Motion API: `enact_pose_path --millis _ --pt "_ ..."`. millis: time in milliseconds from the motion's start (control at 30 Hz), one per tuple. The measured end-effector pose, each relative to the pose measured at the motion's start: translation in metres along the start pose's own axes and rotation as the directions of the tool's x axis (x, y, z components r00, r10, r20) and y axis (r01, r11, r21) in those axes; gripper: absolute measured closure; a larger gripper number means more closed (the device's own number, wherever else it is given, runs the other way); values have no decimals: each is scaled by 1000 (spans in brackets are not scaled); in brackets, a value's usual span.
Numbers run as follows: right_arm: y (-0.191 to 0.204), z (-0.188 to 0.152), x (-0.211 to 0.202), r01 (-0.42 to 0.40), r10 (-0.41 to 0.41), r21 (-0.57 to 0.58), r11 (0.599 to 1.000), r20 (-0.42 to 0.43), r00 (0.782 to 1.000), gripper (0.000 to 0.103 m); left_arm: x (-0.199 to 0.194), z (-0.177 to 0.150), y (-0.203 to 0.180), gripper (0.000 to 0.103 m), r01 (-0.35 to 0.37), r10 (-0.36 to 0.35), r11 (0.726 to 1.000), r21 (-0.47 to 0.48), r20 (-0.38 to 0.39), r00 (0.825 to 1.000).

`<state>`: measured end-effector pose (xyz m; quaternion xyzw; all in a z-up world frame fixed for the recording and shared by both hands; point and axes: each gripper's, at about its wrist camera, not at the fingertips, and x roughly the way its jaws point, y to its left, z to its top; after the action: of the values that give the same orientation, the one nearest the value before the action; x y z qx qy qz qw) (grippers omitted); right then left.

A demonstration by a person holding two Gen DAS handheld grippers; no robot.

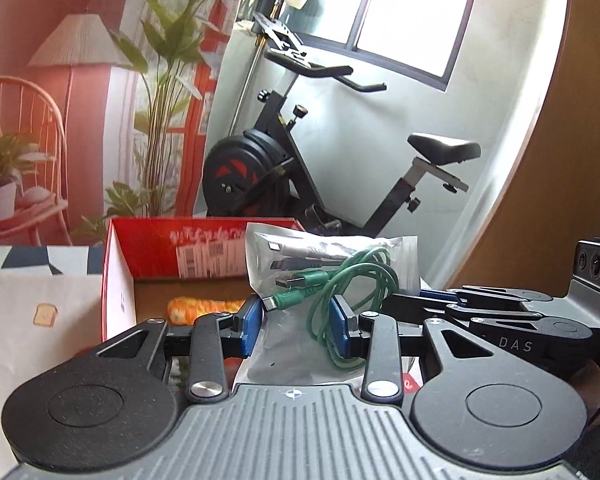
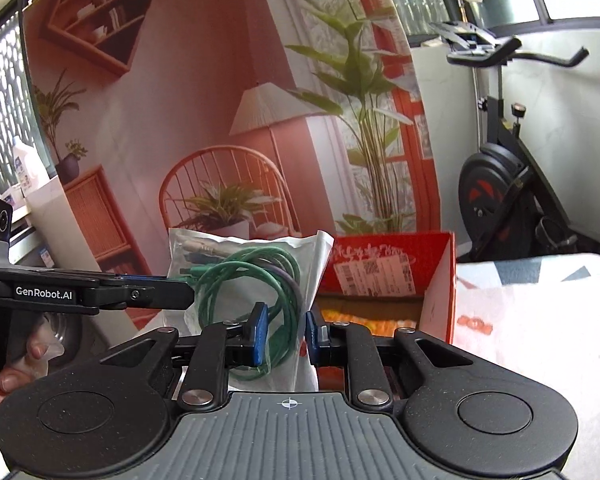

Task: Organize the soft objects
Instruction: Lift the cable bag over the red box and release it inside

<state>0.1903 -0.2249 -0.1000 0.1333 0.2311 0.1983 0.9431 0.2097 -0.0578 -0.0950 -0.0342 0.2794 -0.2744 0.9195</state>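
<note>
A clear plastic bag [image 1: 324, 264] with coiled green cables inside hangs in the air, upright. In the left wrist view my left gripper [image 1: 297, 324] is shut on its lower part, a blue pad pressing each side. My right gripper [image 1: 432, 298] reaches in from the right and clamps the bag's right edge. The right wrist view shows the same bag [image 2: 244, 268] pinched between the right gripper's [image 2: 286, 334] blue pads, while the left gripper [image 2: 180, 286] holds its left edge. Behind stands an open red cardboard box [image 1: 118, 280] with an orange-yellow plush item [image 1: 204, 308] inside.
The red box [image 2: 440, 292] rests on a table under a white printed cloth [image 1: 40, 320]. A black exercise bike [image 1: 260, 168] stands beyond the table by the window. A printed room backdrop fills the far side. A person's hand [image 2: 16, 372] grips the left gripper's handle.
</note>
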Motion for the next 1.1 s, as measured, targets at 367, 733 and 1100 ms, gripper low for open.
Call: enact_pose_path --millis 367,733,1100 --pt "-15 70 76 65 -56 -134 989 63 996 85 65 51 25 64 -122 122 993 7 24 992" --pt "-52 42 154 97 -105 -88 991 -94 990 85 135 31 65 64 -126 121 992 -19 -160 980" --pt "-80 -3 206 145 -119 47 988 -364 924 84 180 -5 94 64 -105 74 993 -52 -412 908"
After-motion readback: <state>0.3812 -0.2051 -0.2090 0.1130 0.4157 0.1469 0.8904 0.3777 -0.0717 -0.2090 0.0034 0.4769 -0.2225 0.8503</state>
